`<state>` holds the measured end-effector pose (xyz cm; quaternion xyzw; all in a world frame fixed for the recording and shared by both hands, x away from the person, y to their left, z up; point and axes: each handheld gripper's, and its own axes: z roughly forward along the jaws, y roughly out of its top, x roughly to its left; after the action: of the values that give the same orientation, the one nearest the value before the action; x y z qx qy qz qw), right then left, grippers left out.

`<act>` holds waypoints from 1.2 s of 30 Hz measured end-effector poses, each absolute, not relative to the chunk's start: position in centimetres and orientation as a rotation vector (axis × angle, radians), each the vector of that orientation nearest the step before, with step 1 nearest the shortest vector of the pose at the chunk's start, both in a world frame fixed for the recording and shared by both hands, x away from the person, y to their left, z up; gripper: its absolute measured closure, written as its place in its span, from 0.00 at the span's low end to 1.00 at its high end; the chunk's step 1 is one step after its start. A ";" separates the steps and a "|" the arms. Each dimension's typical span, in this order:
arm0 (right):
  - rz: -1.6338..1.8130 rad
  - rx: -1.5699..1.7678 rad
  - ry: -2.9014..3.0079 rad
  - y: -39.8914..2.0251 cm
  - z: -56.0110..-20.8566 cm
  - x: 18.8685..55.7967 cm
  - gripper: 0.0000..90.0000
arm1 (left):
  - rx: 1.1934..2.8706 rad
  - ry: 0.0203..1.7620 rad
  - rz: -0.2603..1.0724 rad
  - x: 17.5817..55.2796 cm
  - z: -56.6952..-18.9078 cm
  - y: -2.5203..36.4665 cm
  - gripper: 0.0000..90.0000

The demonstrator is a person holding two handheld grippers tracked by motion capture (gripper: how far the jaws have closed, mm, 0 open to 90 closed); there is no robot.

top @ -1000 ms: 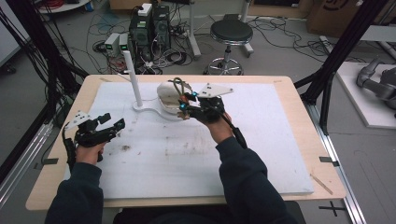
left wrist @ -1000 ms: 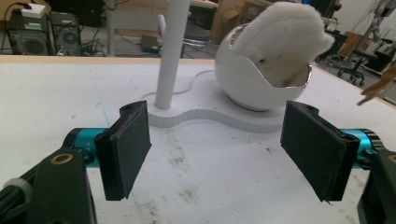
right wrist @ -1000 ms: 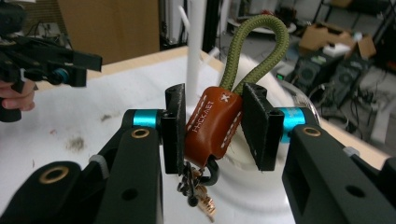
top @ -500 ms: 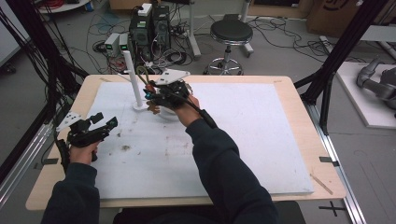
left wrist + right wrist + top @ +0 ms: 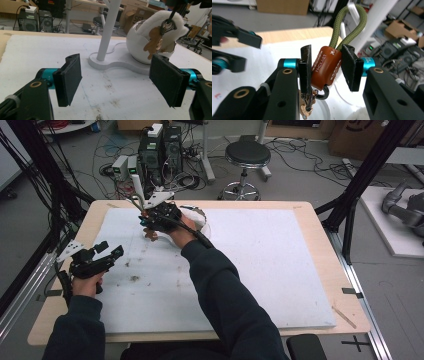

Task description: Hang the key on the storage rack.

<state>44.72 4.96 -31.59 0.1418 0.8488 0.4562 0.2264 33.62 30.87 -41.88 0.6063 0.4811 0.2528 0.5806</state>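
A keychain hangs from my right gripper (image 5: 150, 218), whose jaws are shut on its brown leather sleeve (image 5: 325, 67). An olive cord loop (image 5: 347, 22) rises from the sleeve, close to the white post (image 5: 137, 187). Below it, the keys (image 5: 150, 236) dangle a little above the table. The post stands on a white stand (image 5: 117, 63) beside a white bowl (image 5: 137, 47) with a pale cloth in it. In the left gripper view the keys (image 5: 153, 41) hang in front of that bowl. My left gripper (image 5: 111, 250) is open and holds nothing, low over the table's left side, facing the stand.
A white foam mat (image 5: 280, 270) covers the wooden table (image 5: 325, 215), with dirt marks near its left middle. Computers and cables (image 5: 160, 150) and a stool (image 5: 247, 157) stand on the floor beyond the far edge. Black frame posts (image 5: 360, 180) rise at both sides.
My right gripper has carried the keychain left, from in front of the bowl to beside the post. The left gripper has drifted slightly left and toward the near edge, still open.
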 end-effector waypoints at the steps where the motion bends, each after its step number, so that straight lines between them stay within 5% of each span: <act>1: 1.260 0.401 2.352 4.9 -31.7 44.9 0.68 | 1.418 1.124 0.590 33.6 -41.9 30.8 0.29; 4: 1.289 0.426 2.361 4.3 -31.6 45.0 0.58 | 1.417 1.119 0.588 33.7 -41.9 30.7 0.29; 14: 1.329 0.601 2.300 -5.1 -31.2 44.7 0.50 | 1.428 1.104 0.571 33.7 -41.9 30.2 0.29; 25: 1.322 0.820 2.265 -18.0 -34.4 41.8 0.32 | 1.460 1.061 0.530 34.0 -41.9 28.1 0.26; 36: 1.287 0.950 2.196 -25.0 -37.8 38.6 0.24 | 1.511 1.008 0.502 34.1 -41.8 26.0 0.23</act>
<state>38.58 -24.98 -37.77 0.3418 0.7901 0.4631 0.2108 34.13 26.04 -41.76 0.6487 0.4327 0.2154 0.5879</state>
